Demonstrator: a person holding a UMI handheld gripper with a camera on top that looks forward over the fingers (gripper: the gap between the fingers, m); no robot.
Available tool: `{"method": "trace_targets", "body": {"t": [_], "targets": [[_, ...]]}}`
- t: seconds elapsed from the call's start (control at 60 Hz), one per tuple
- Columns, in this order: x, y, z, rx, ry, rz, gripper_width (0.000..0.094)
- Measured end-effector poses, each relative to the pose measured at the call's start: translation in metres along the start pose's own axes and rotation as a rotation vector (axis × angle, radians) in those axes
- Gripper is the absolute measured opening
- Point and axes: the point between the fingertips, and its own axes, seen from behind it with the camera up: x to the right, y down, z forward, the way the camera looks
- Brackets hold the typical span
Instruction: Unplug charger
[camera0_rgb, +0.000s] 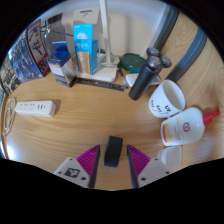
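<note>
Wooden desk, cluttered along its far edge

I have the gripper (112, 160) spread open with the black charger (114, 150) standing between the pads (90, 158), not yet squeezed. A white power strip (33, 107) lies far left and mugs (167, 98) sit right. I can't tell what the charger plugs into; I judge the pull remains.

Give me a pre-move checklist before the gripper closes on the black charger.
1. Gripper open: ok.
2. Black charger between the fingers: ok, centred, with a gap at each side.
3. Pads pressing on the charger: not ok, no contact.
4. What the charger is plugged into: cannot tell, its base is hidden.
5. White power strip clear of the fingers: ok, well off to the left.
6. Mugs clear of the fingers: ok, beyond and to the right.
</note>
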Motion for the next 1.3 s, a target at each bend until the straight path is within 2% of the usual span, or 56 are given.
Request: {"method": "trace_targets", "body": {"t": [0.083,0.2,0.317,0.4,0.55,0.7,0.933,1.3], "targets": [[0.005,-0.006,-0.017,0.046,0.031,0.012,0.0674],[-0.003,-0.023,-0.071,0.179,0.045,0.068,0.0765],[-0.026,-0.050,-0.148,0.390,0.021,0.129,0.0793],[-0.050,-0.059,-0.199,0.521,-0.012,0.168,0.0860],[-0.098,-0.049,-0.251,0.646,-0.065,0.151,0.0857],[-0.135,-0.028,-0.268,0.709,-0.049,0.085,0.0856],[-0.160,0.005,-0.274,0.714,-0.109,0.057,0.0859],[-0.154,0.018,-0.275,0.760,-0.161,0.016,0.0852]]}}
